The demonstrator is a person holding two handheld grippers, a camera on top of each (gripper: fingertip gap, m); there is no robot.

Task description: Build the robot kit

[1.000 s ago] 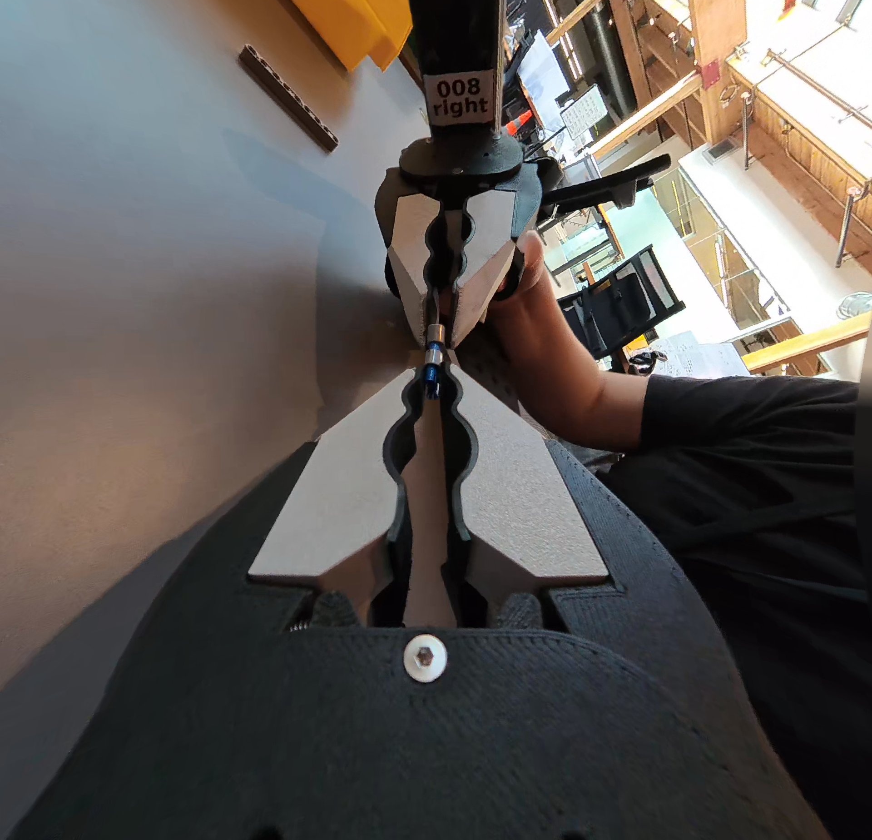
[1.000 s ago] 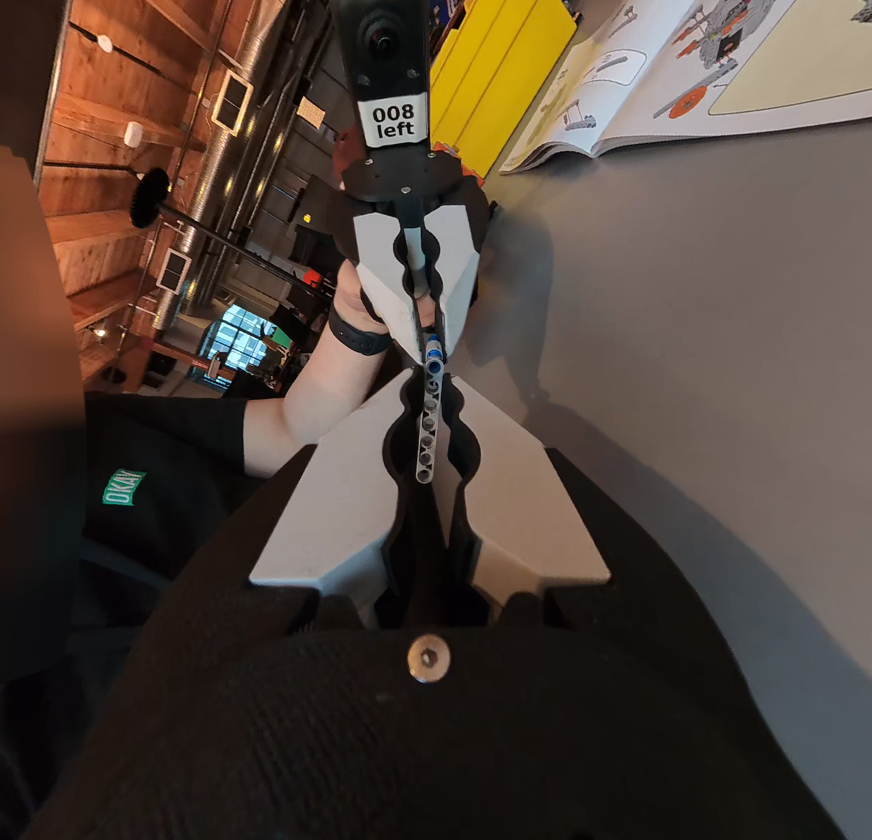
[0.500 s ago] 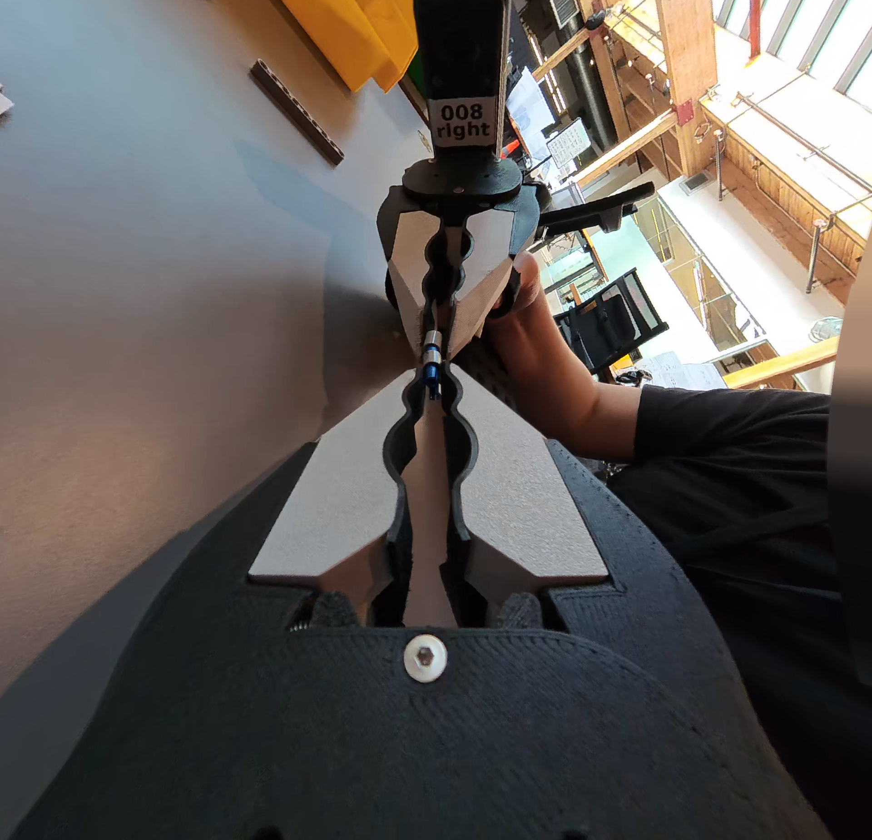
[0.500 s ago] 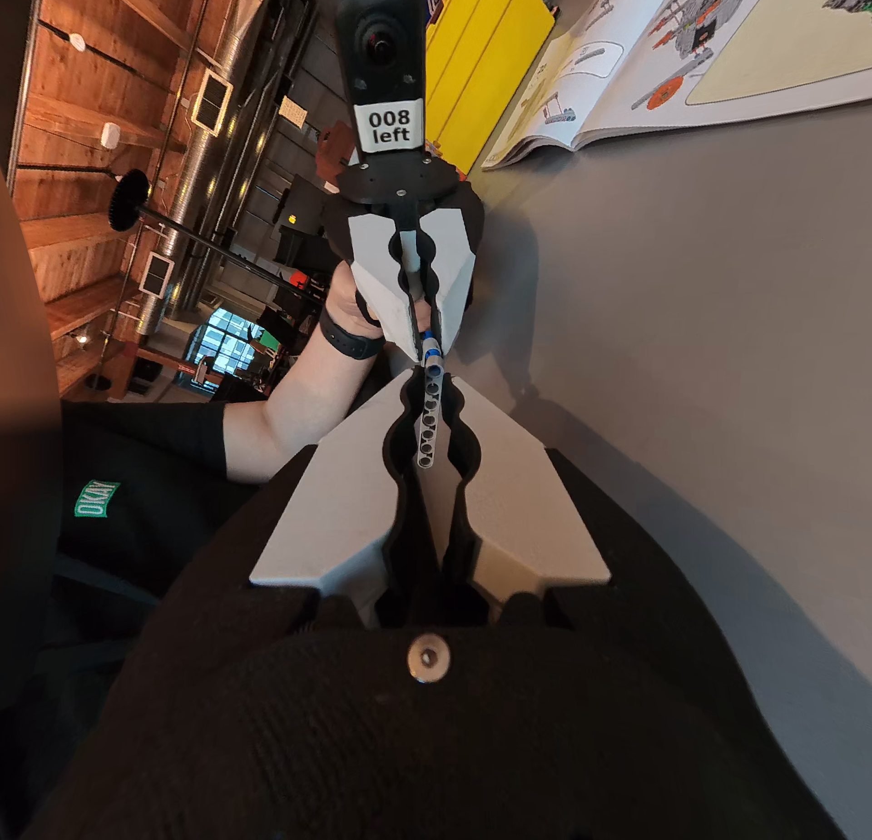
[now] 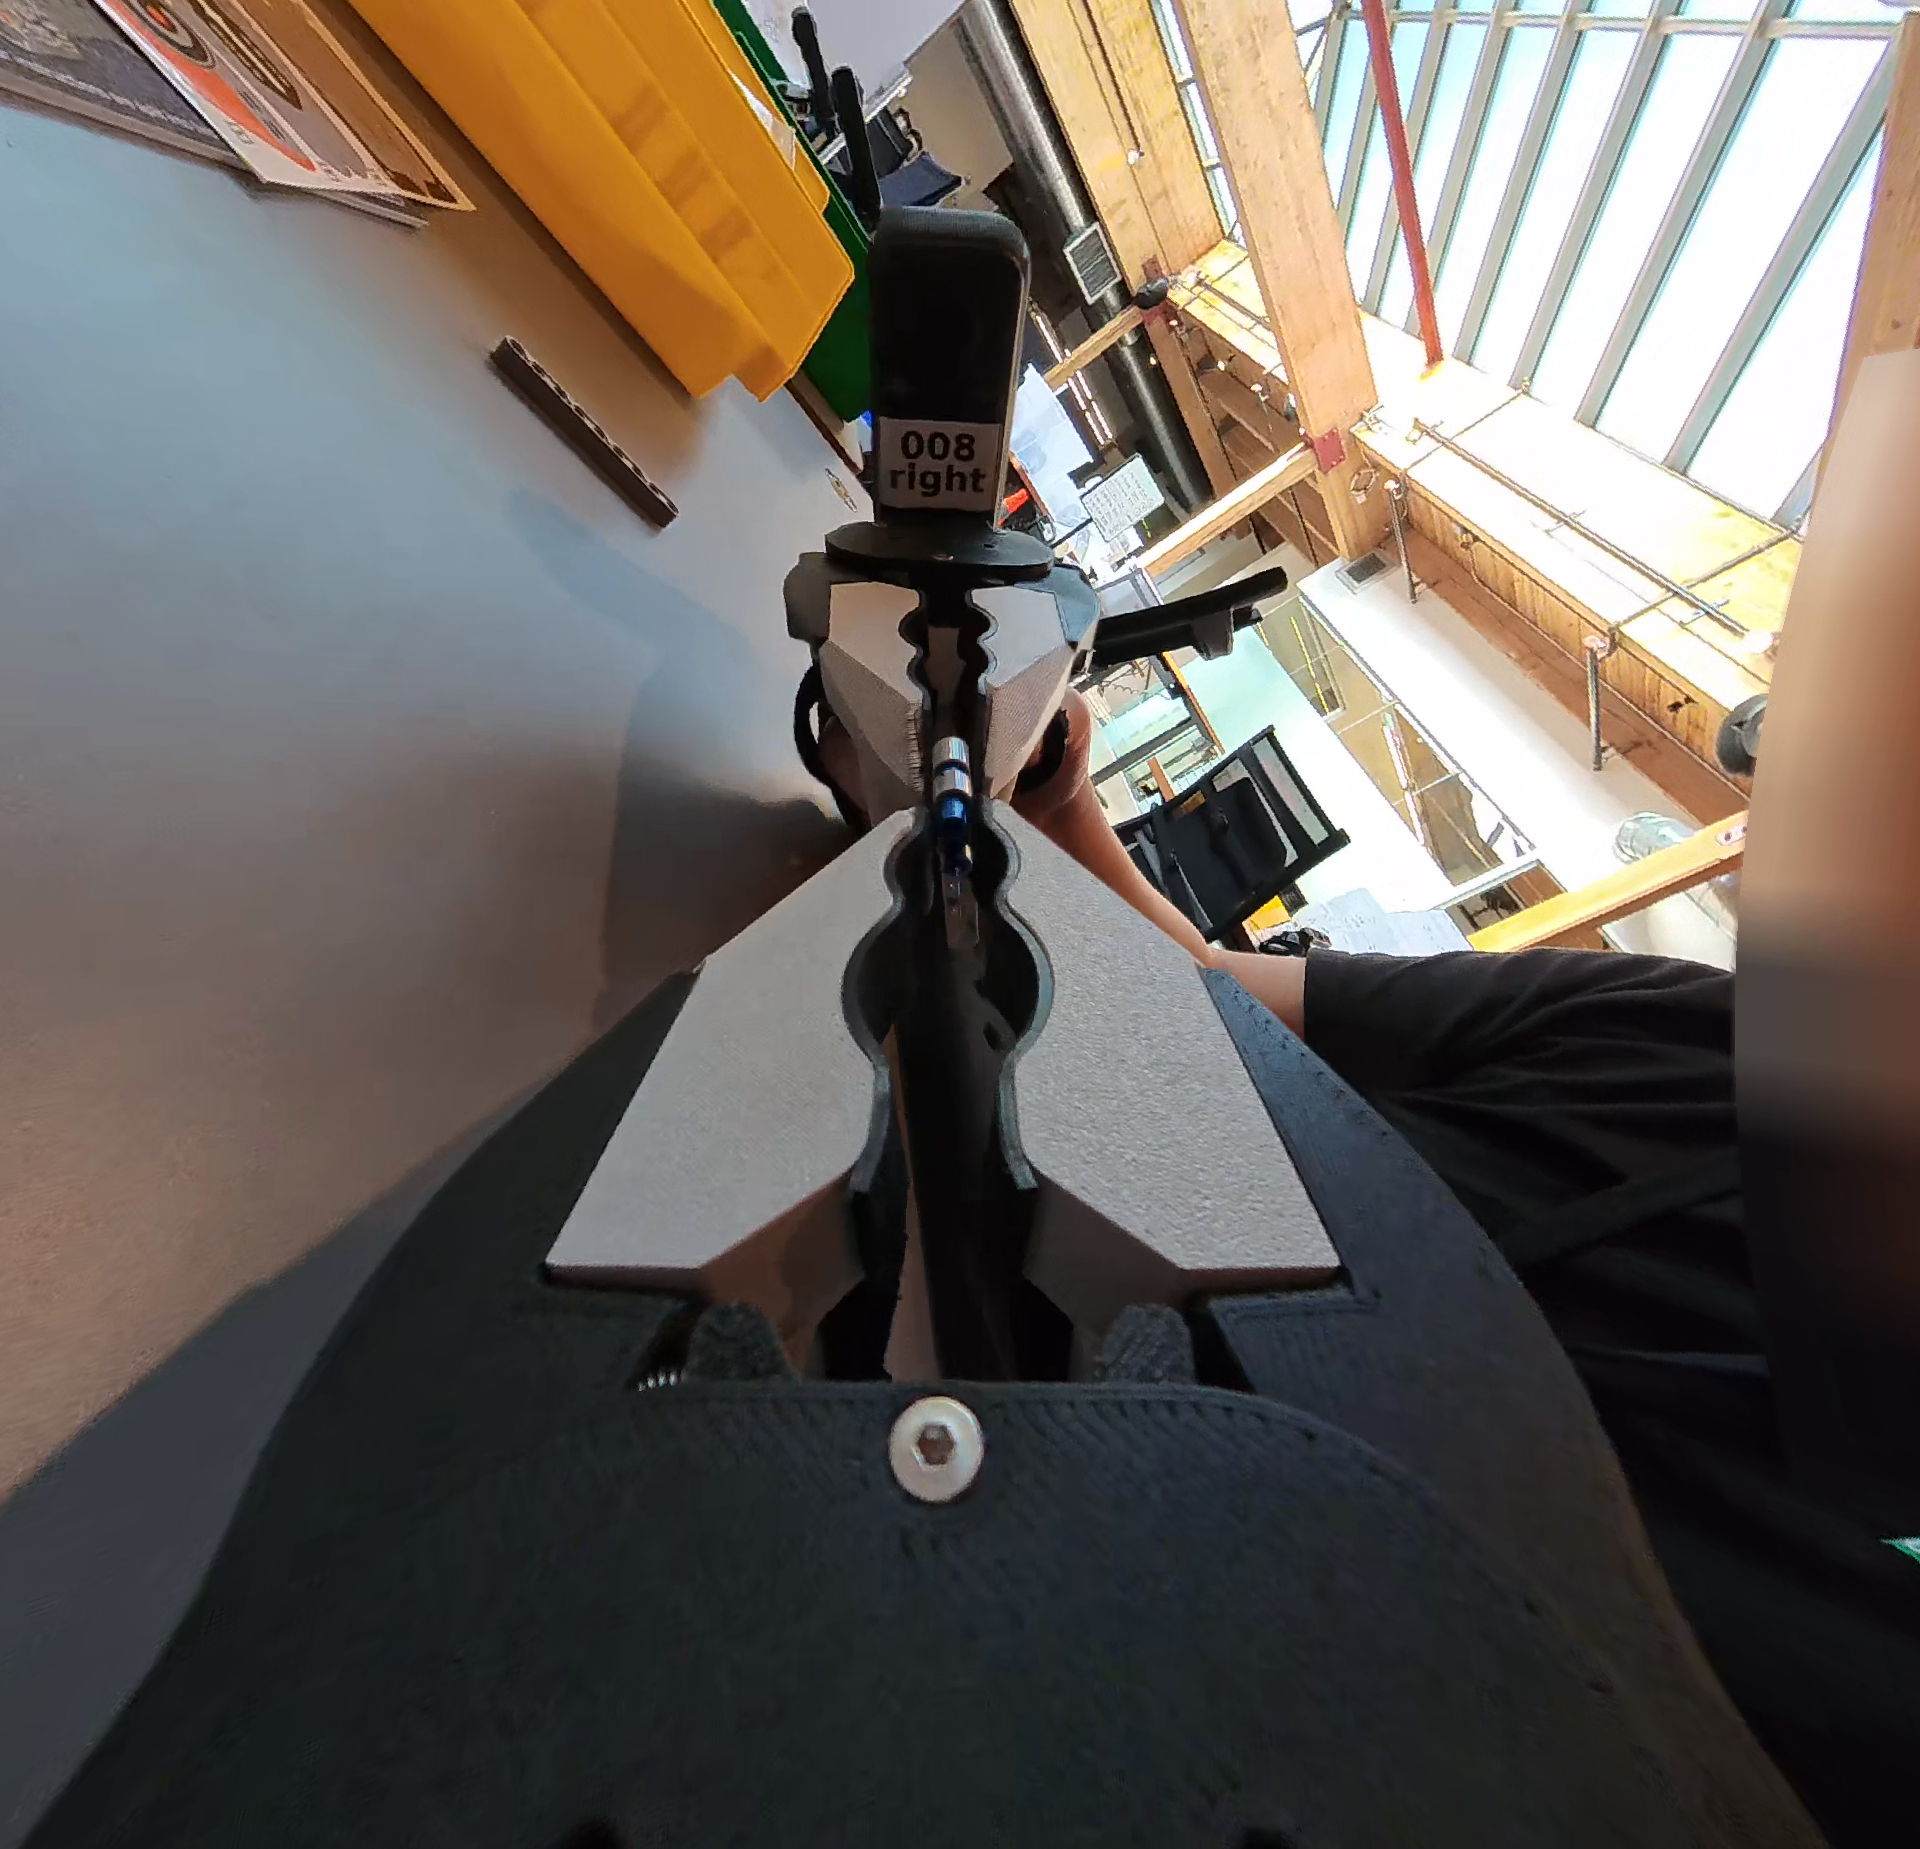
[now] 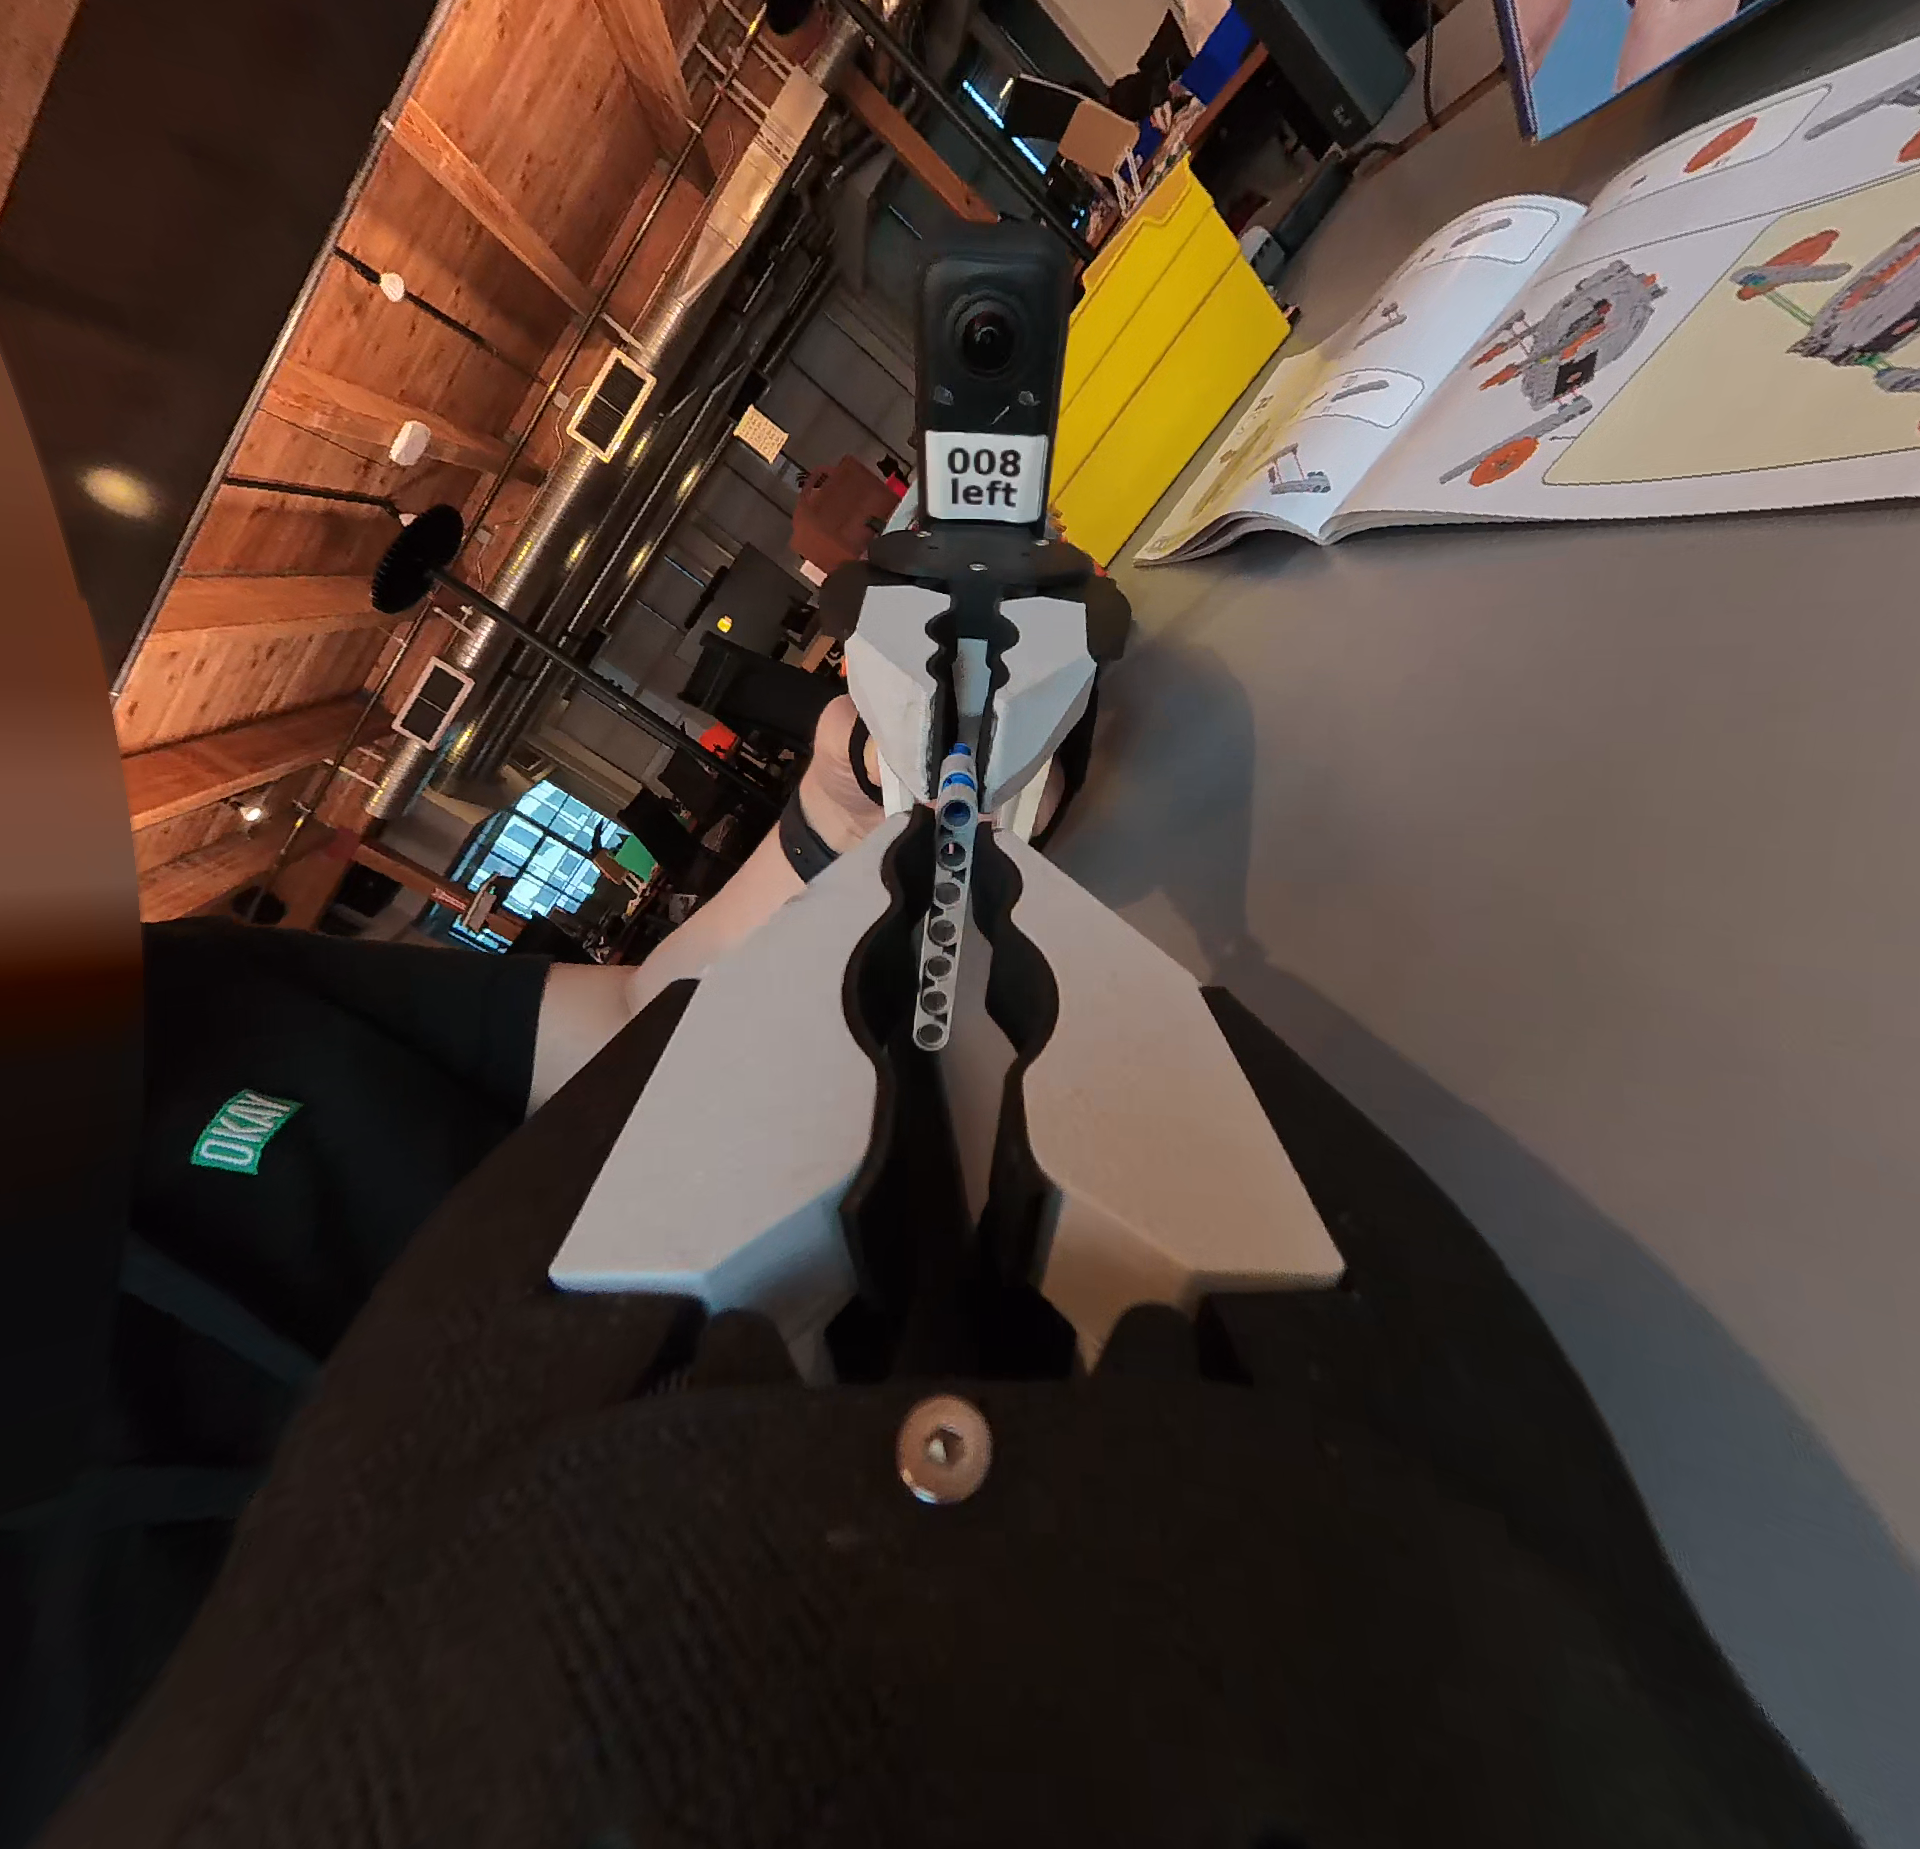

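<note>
My left gripper (image 5: 951, 825) is shut on a small blue pin (image 5: 951, 831) at its fingertips. My right gripper (image 6: 951, 835) is shut on a light grey beam with holes (image 6: 940, 942), held lengthwise between its fingers. The two grippers face each other tip to tip above the grey table (image 5: 260, 656). The blue pin (image 6: 958, 773) meets the far end of the beam, whose end (image 5: 949, 763) shows end-on in the left wrist view. The right gripper (image 5: 948, 750) shows opposite in the left wrist view, and the left gripper (image 6: 954, 776) opposite in the right wrist view. A person's hands hold both.
A long dark beam (image 5: 582, 433) lies on the table beside a yellow bin (image 5: 623, 137). A printed box (image 5: 187, 85) lies beyond it. An open instruction booklet (image 6: 1558, 397) lies on the table next to a yellow bin (image 6: 1164, 365). The person's black-sleeved arm (image 5: 1507, 1124) is close by. Only a small space, under 4 cm, lies between the two pairs of fingers.
Both grippers have swung together, so more of the yellow bins, the box and the booklet shows. They stay tip to tip, each keeping its hold on pin and beam.
</note>
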